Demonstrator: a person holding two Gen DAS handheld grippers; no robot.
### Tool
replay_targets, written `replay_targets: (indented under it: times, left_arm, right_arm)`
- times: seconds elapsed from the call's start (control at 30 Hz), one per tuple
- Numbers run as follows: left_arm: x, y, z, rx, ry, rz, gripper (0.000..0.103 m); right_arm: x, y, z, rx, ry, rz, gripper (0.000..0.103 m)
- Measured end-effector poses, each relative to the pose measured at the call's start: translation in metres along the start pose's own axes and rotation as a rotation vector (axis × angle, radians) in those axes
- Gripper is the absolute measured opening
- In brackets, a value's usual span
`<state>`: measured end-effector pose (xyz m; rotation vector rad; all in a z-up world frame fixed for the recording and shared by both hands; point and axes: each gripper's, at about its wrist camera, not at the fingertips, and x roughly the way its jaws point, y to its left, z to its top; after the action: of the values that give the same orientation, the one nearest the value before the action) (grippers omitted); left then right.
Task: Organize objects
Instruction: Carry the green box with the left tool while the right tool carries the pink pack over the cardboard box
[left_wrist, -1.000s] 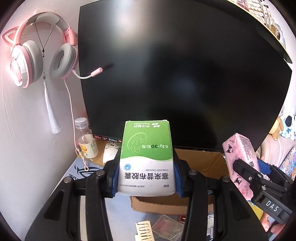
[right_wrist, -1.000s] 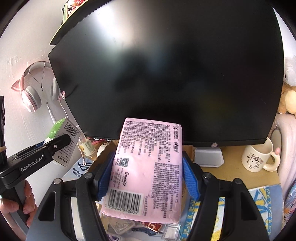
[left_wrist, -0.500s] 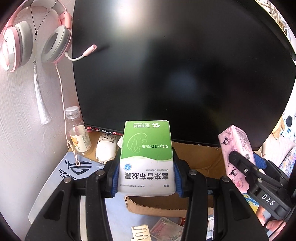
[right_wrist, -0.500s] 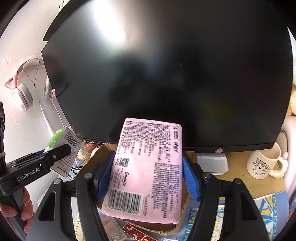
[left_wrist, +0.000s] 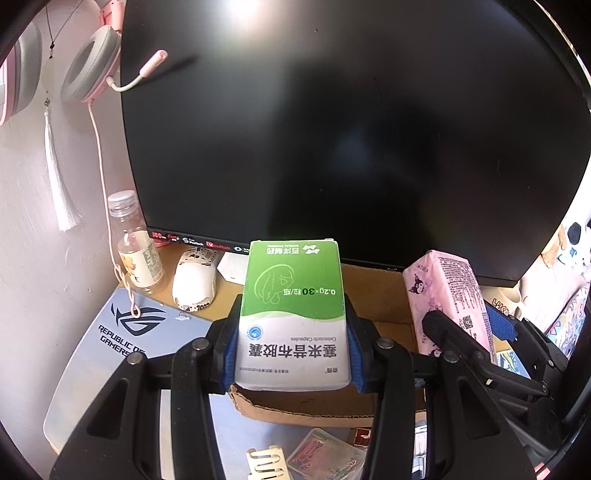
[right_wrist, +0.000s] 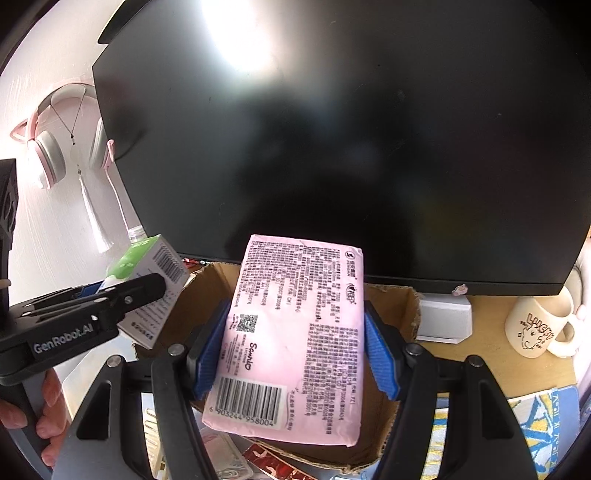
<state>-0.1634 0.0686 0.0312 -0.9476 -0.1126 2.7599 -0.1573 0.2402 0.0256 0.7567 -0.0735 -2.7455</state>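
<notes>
Medicine box (left_wrist: 293, 317) clamped in my left gripper (left_wrist: 293, 343) — pink tissue pack (right_wrist: 291, 332) clamped in my right gripper (right_wrist: 295, 350) — both above the cardboard box (right_wrist: 391, 306)

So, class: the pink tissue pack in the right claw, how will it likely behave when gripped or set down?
The pink tissue pack probably squashes: it's soft plastic wrap. Likely light for its bulk. Flat-sided, so it should lie still in the cardboard box rather than roll.

The headset (left_wrist: 22, 70) is cut off; held packs hide the carton's (right_wrist: 391, 306) inside.
</notes>
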Motion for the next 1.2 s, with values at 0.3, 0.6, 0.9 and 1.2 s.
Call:
replay_targets:
  times: [0.3,0.6,0.9,1.2]
  left_arm:
    - [0.014,-0.001,-0.003,0.009,0.001,-0.040,0.045]
    - [0.031,-0.004,-0.009,0.040,0.034,-0.001,0.045]
    - [0.036,-0.009,-0.015,0.071,0.029,-0.023,0.045]
    - [0.055,-0.001,-0.023,0.000,0.141,-0.011,0.045]
  right_arm:
    - [0.004,0.005,-0.008,-0.030,-0.007,-0.043,0.073]
    - [0.018,0.008,-0.012,-0.074,0.022,-0.069,0.073]
    - [0.033,0.013,-0.016,-0.102,0.073,-0.093,0.073]
    - [0.049,0.017,-0.017,-0.137,0.129,-0.121,0.073]
